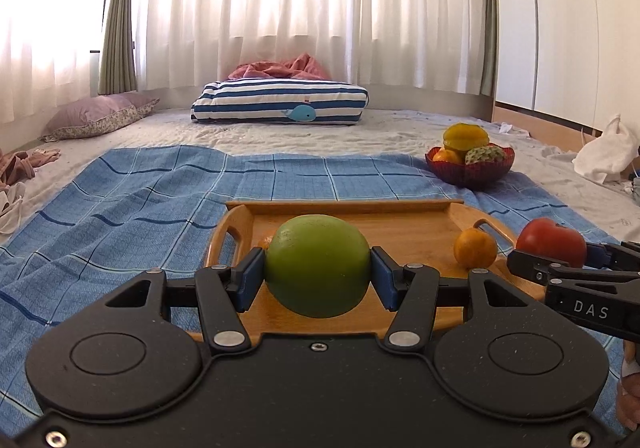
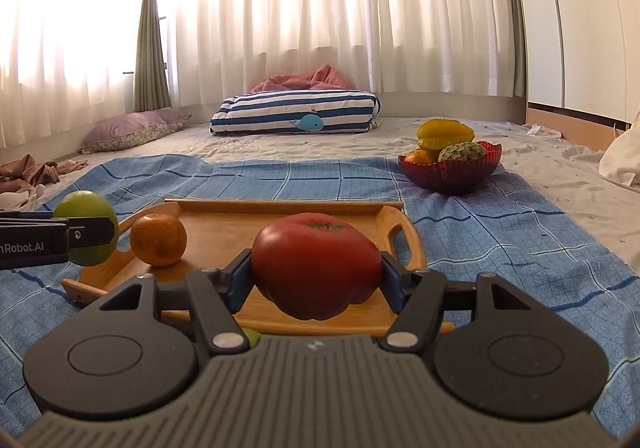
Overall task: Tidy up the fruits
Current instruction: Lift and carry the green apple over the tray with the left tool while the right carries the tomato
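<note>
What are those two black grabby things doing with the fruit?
A person is sorting fruit with a grabber in each hand. The left gripper is squeezing a green fruit, and the right gripper is squeezing a red tomato. Both are held just above a wooden tray, where one orange fruit sits. Farther off on the blue cloth, a red bowl already has some fruit piled in it.

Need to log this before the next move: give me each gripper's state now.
Left gripper: closed on the green fruit, held above the wooden tray.
Right gripper: closed on the red tomato, also above the tray.
</note>
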Demonstrator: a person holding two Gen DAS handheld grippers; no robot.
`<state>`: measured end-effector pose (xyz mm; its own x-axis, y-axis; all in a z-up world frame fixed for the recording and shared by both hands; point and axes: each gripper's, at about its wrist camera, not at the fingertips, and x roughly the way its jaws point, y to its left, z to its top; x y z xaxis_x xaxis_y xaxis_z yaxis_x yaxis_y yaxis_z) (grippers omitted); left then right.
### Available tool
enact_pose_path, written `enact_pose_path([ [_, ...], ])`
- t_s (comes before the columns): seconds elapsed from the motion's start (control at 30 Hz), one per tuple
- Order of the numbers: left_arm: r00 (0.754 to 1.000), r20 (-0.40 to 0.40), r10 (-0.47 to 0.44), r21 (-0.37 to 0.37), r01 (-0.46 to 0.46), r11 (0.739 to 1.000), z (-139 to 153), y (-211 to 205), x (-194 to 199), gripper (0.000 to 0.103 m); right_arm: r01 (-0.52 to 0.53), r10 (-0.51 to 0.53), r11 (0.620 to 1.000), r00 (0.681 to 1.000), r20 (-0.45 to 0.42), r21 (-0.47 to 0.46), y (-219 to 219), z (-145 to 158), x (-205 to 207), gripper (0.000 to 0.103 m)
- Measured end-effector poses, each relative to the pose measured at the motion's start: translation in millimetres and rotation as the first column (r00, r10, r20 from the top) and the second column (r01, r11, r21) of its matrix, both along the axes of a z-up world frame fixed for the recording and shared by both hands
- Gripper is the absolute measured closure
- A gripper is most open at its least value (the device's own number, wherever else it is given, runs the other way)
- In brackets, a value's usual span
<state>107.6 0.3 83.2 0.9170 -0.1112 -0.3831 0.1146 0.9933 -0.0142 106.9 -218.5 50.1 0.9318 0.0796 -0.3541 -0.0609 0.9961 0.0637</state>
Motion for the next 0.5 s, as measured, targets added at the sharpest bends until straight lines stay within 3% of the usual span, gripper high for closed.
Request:
enact_pose_path([
  [0.3, 1.000, 0.018, 0.007, -0.017, -0.007, 1.000, 24, 8, 30, 0.049, -0.002, 0.002, 1.000, 1.000, 0.010, -0.002, -10, 20, 29, 0.036],
  [0.5, 1.000, -0.013, -0.002, -0.048, 0.002, 0.999, 37, 16, 65, 0.049, -0.001, 0.001, 1.000, 1.000, -0.009, -0.007, -18, 31, 58, 0.036],
])
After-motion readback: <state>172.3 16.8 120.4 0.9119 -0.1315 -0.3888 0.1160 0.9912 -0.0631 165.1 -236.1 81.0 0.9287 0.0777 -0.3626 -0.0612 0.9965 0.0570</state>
